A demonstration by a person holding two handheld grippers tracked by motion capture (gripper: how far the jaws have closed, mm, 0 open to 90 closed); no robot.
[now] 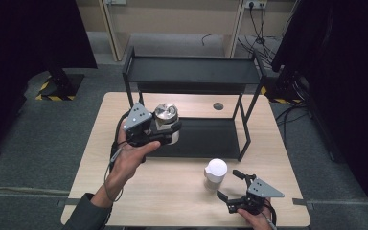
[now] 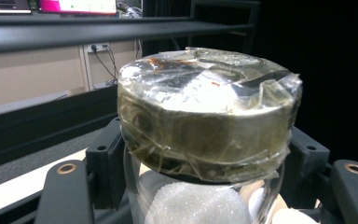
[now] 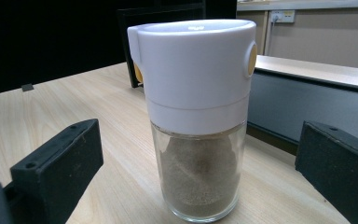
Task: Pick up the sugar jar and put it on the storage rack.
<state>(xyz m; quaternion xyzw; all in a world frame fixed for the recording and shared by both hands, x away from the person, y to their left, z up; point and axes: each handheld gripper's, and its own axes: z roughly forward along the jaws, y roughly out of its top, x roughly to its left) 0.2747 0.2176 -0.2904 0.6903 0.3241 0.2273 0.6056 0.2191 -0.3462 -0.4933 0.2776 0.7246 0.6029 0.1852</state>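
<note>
Taped-lid jar pinched in left tongs, base cut off, right tongs spread.

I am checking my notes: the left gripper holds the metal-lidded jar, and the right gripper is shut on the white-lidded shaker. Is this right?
Not quite. The right gripper is open: in the right gripper view its jaws stand apart from the shaker. The left gripper does hold the jar.
</note>
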